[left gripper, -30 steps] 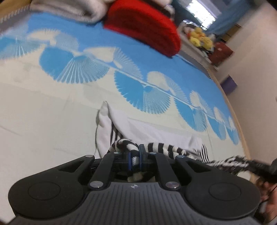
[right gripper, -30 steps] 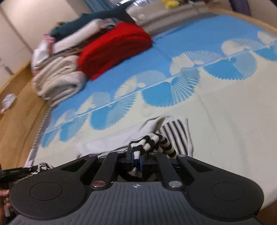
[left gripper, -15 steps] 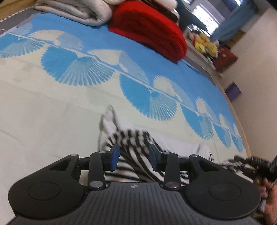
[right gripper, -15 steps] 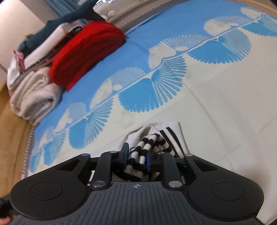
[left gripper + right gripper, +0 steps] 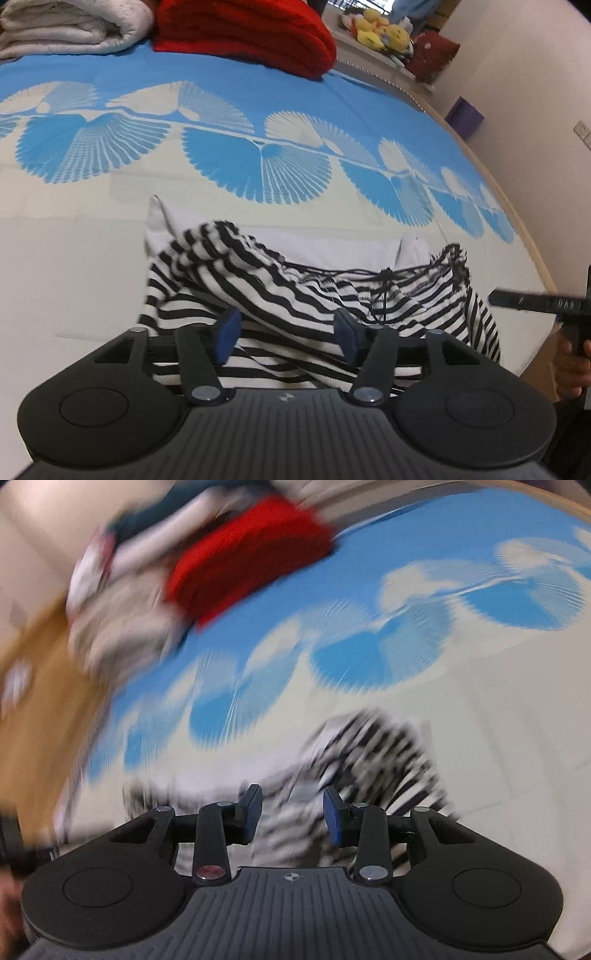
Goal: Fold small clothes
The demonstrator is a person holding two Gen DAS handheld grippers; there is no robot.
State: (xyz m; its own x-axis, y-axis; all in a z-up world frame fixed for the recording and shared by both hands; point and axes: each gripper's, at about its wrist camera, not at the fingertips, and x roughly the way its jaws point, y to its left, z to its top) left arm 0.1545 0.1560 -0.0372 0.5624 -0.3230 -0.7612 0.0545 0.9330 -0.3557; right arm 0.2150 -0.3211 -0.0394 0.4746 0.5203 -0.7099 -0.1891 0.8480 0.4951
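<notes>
Both hand-held grippers (image 5: 286, 334) (image 5: 293, 814) newly open, empty.

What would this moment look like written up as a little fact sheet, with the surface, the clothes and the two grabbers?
surface: bed cover, cream with blue fan pattern
garment: striped garment, black and white, lying crumpled over a white garment
left gripper: open, holding nothing, striped cloth beneath it
right gripper: open, holding nothing, view blurred
background: red blanket beside a white blanket, both folded
</notes>
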